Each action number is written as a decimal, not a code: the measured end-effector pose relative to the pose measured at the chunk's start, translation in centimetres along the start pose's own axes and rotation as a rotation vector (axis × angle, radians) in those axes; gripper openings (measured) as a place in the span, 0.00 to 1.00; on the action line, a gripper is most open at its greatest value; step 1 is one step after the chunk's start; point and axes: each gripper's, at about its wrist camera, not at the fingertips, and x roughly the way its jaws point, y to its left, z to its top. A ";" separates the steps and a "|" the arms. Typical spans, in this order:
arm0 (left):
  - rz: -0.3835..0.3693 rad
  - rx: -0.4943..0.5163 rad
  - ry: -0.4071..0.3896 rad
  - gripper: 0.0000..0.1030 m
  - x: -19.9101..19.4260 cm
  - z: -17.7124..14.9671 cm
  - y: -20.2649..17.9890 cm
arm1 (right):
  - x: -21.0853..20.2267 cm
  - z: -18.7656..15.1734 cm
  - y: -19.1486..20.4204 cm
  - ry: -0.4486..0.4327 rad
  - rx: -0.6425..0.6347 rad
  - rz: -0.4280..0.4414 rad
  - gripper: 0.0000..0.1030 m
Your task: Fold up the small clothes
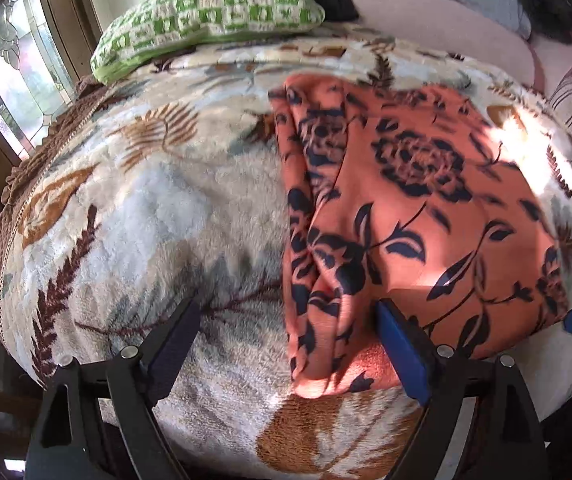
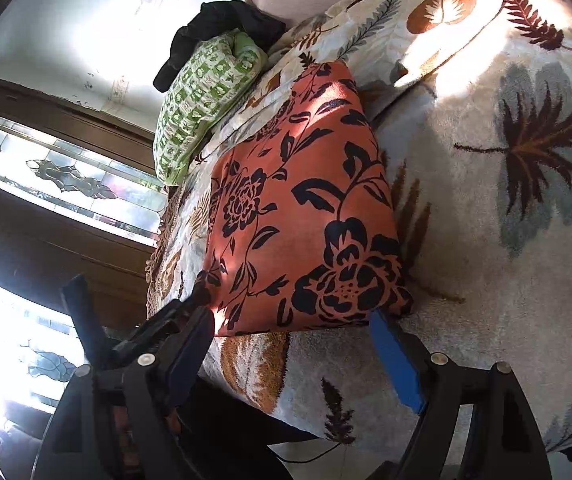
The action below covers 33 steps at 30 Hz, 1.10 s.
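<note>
A folded orange cloth printed with dark navy flowers and leaves lies flat on a fluffy cream blanket patterned with brown ferns and pale blue leaves, which covers the bed. In the left wrist view the cloth fills the right half of the scene, its bunched, layered edge running down the middle toward the near side. The left gripper stands wide open and has hold of nothing: its black finger on the left is over bare blanket, well clear of the cloth, while its blue-padded finger on the right lies over the cloth's near part, so that the cloth's bunched near-left edge sits in the gap between the two fingers with neither pad pressing on it. In the right wrist view the same orange cloth runs from the near centre away to the far side, a smooth folded rectangle. The right gripper is also spread wide and empty; the cloth's near edge lies just beyond the gap between its fingers, the black finger near the near-left corner and the blue-padded finger with its tip just beside the near-right corner; whether that tip touches the cloth cannot be told. A green and white checked pillow lies at the far left of the bed, with a dark black garment heaped just behind it. A window with leaded patterned glass in a brown wooden frame stands to the left of the bed.
</note>
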 end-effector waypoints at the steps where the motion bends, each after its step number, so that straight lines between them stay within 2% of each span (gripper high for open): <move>1: -0.019 -0.021 -0.015 0.86 -0.1 -0.3 0.3 | -0.1 0.0 0.0 -0.002 -0.003 0.002 0.80; 7: -0.146 -0.108 -0.139 0.86 -3.7 1.0 2.1 | -1.9 1.0 0.0 -0.061 -0.013 0.005 0.80; 10: -0.287 -0.178 -0.174 0.86 -4.0 2.7 3.5 | -2.3 2.7 -0.6 -0.081 -0.010 -0.010 0.80; 13: -0.423 -0.248 -0.141 0.86 -2.1 4.7 4.4 | -1.8 5.2 -1.0 -0.089 -0.015 -0.017 0.80; 17: -0.511 -0.300 -0.097 0.86 0.8 7.2 4.7 | 0.5 9.1 -0.9 -0.055 -0.038 -0.033 0.80; 19: -0.500 -0.275 -0.086 0.86 2.0 7.9 4.2 | 2.0 10.8 -1.0 -0.042 -0.042 -0.045 0.80; 21: -0.463 -0.230 -0.022 0.86 3.9 8.1 3.1 | 3.9 12.1 -1.7 -0.017 -0.019 -0.062 0.80; 23: -0.462 -0.219 0.060 0.86 5.9 7.4 2.2 | 6.3 12.6 -2.7 0.037 0.002 -0.084 0.80; 24: -0.445 -0.204 0.052 0.86 6.1 7.0 1.7 | 7.6 12.5 -3.0 0.085 0.009 -0.079 0.79; 25: -0.433 -0.184 0.012 0.84 5.8 6.7 1.4 | 8.2 12.3 -2.7 0.100 -0.014 -0.069 0.67; 26: -0.427 -0.167 0.005 0.80 5.7 6.5 1.1 | 8.5 12.0 -2.1 0.105 -0.055 -0.085 0.53; 27: -0.438 -0.154 0.012 0.67 5.8 6.5 0.8 | 8.6 11.9 -1.6 0.103 -0.078 -0.112 0.51; 28: -0.451 -0.154 0.016 0.59 5.8 6.6 0.6 | 8.6 12.0 -1.4 0.107 -0.085 -0.117 0.49; 31: -0.452 -0.129 0.007 0.41 4.9 7.1 0.1 | 8.4 12.2 -0.8 0.114 -0.116 -0.125 0.41; 33: -0.444 -0.125 -0.011 0.36 4.0 7.6 -0.1 | 7.6 12.1 0.5 0.098 -0.170 -0.134 0.39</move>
